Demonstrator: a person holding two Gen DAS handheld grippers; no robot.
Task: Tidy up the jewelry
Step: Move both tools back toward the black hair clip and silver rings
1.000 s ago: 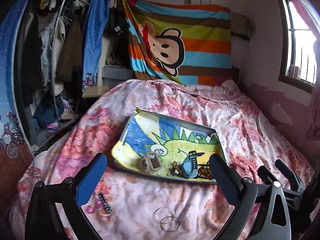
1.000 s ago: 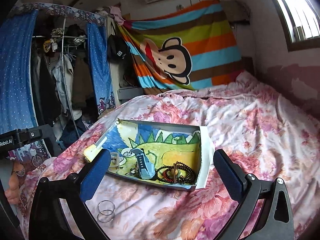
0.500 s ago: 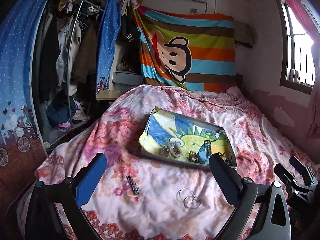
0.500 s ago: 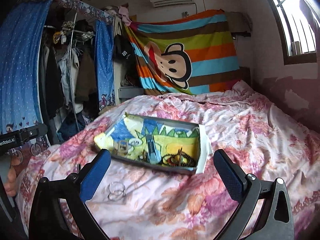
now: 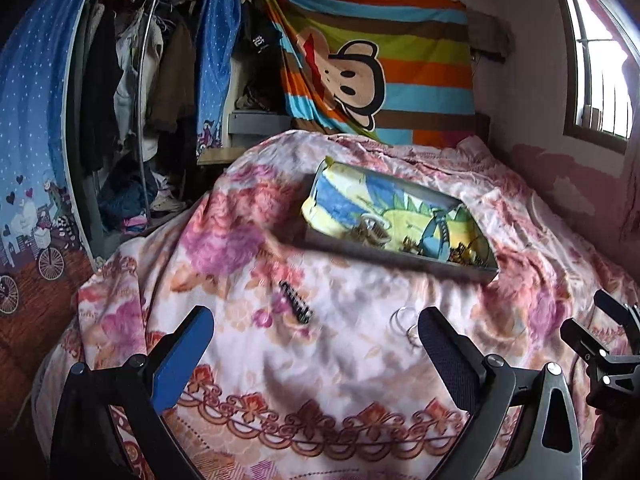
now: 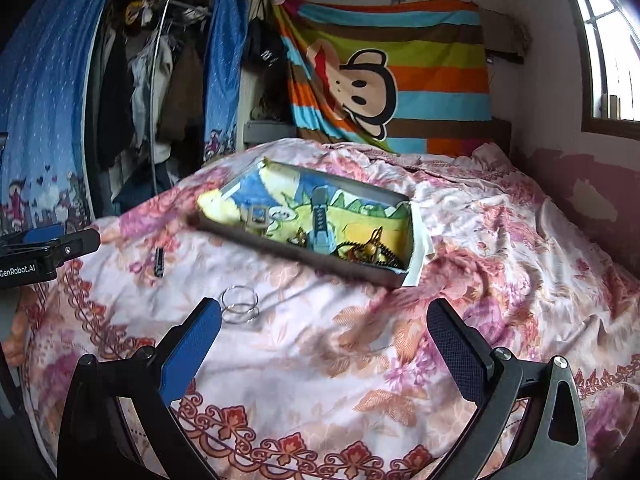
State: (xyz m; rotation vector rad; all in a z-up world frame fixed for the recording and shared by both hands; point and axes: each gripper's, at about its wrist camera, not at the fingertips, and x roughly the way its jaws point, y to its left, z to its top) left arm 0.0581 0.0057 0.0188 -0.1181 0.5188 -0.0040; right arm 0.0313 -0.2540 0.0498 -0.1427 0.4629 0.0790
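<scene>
Both views look over a bed (image 5: 360,380) covered in a pink floral quilt. The left hand-held gripper (image 5: 312,344) fills the bottom of its frame with its jaws spread wide and nothing between them; the right hand-held gripper (image 6: 324,340) sits the same way at the bottom of the right wrist view, wide apart and empty.

A shallow grey tray (image 5: 400,258) lined with a cartoon dinosaur picture lies on the quilt at mid-frame. In the left view its contents are blurred into a small heap at the tray's lower right. The right view shows them better: a blue watch strap (image 6: 322,226) down the middle, a dark beaded bracelet (image 6: 372,254) in the lower right corner, and a small squarish metal piece (image 6: 258,218) to the left.

Outside the tray, two thin silver rings (image 6: 239,305) lie touching each other on the quilt. The right view shows them whole, just above the blue left finger; in the left view the rings (image 5: 402,320) are partly hidden behind the dark right finger. A black hair clip (image 5: 296,307) lies on the quilt left of the rings, seen lengthwise with its teeth in the left view and as a short dark stub (image 6: 159,262) in the right view.

The right view also catches the left hand-held gripper's body at its left edge, and the left view catches the other tool at its lower right edge.
</scene>
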